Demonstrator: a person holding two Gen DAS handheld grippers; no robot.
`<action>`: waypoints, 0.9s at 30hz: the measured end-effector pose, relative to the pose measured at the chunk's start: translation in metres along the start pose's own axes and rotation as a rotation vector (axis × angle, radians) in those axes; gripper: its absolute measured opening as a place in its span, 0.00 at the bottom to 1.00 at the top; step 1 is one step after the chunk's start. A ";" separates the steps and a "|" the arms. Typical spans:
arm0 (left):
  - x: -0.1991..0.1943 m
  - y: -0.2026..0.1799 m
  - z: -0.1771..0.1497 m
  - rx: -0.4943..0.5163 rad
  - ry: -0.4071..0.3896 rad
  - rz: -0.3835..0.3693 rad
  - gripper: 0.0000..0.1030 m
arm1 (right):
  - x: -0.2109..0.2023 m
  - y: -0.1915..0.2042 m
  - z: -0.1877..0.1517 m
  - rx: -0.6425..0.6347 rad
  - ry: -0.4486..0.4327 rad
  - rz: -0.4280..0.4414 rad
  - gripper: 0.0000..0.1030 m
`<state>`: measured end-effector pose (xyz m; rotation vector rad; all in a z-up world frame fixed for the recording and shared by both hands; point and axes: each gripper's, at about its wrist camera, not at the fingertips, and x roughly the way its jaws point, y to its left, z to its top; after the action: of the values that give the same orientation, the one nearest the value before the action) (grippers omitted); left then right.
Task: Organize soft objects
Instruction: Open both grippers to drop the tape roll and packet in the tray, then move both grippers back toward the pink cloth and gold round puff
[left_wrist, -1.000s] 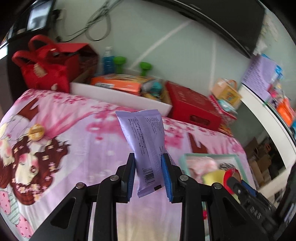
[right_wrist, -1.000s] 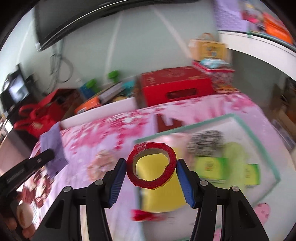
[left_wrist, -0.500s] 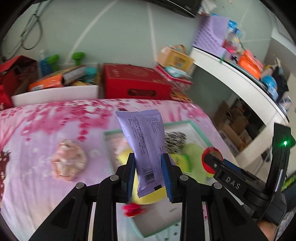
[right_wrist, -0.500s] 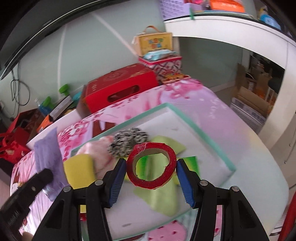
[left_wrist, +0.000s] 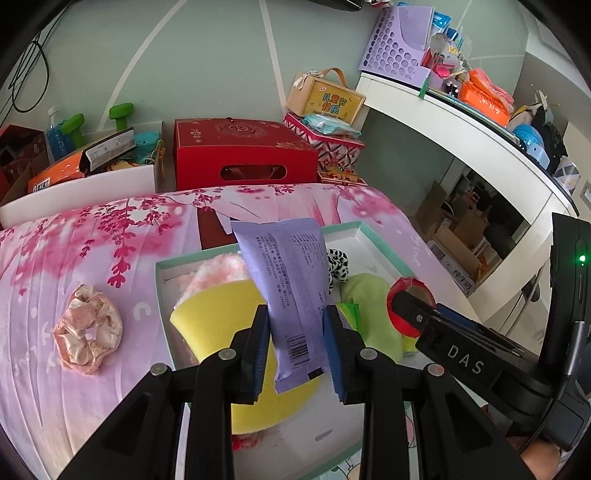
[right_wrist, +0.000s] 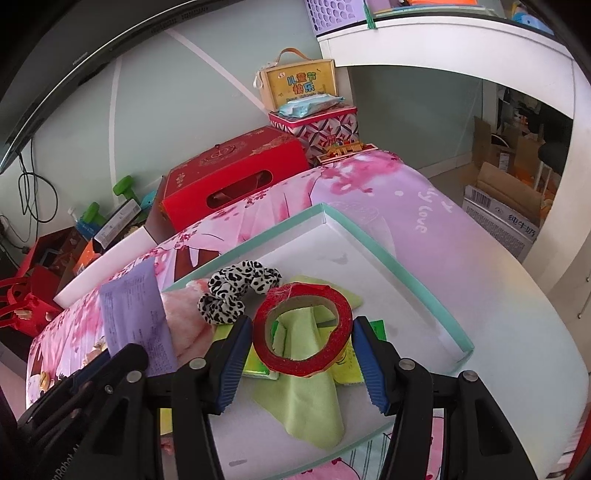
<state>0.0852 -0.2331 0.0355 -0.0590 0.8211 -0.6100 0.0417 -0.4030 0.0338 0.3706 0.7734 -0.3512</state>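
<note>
Over tray (right_wrist: 417, 280) — fingers (left_wrist: 334, 347) angled down

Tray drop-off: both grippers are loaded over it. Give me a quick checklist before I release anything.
1. Left gripper clamped on purple packet: ok.
2. Right gripper clamped on red tape roll: ok.
3. Both loads above the tray: ok.
4. Bare tray floor free for landing, far right corner: ok.
5. Pink scrunchie in tray: not ok, it lies on the bedspread.
6. Height above tray contents: cannot tell.

Left claw (left_wrist: 297, 345) grips a purple packet (left_wrist: 291, 291) above the tray (left_wrist: 159, 295).
</note>
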 end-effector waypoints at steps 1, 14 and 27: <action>0.001 0.000 0.000 0.001 -0.002 0.000 0.29 | 0.001 0.000 0.000 0.003 0.001 0.001 0.57; 0.001 0.003 0.003 -0.007 -0.008 0.011 0.42 | 0.006 0.001 -0.001 0.008 0.007 0.000 0.57; -0.008 0.016 0.005 -0.040 -0.009 0.064 0.68 | 0.006 0.005 -0.003 -0.045 -0.001 -0.054 0.89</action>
<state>0.0926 -0.2166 0.0398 -0.0718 0.8235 -0.5326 0.0464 -0.3987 0.0284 0.3075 0.7899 -0.3836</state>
